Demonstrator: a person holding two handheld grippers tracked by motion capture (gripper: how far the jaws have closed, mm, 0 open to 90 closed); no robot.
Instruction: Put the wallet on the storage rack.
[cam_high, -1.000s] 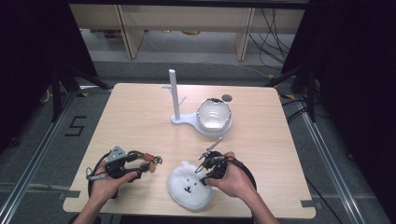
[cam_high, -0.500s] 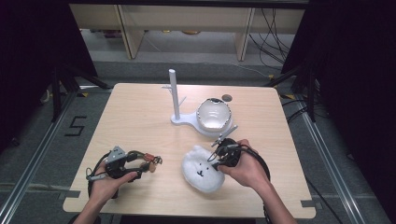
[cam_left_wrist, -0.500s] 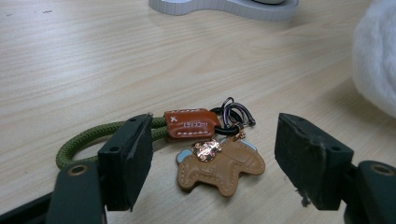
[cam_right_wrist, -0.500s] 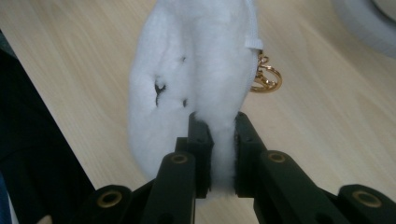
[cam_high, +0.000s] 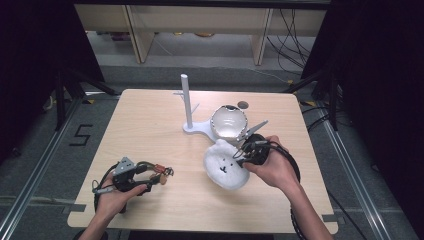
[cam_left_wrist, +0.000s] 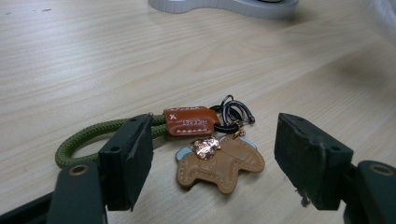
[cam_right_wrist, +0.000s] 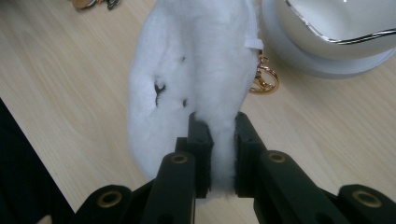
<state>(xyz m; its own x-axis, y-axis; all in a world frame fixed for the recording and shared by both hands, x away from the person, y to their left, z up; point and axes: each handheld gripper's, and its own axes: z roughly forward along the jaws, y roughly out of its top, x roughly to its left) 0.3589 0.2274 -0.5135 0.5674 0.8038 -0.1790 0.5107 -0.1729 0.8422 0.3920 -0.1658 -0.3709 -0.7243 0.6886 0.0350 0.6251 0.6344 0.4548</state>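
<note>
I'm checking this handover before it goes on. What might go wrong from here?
1. The right gripper pinches just the edge of the white plush; it may slip out as it is lifted.
2. The plush hangs close to the stand and its dome; a swing may knock them.
3. The left gripper stands open around the keychain; closing may catch the cord instead.
</note>
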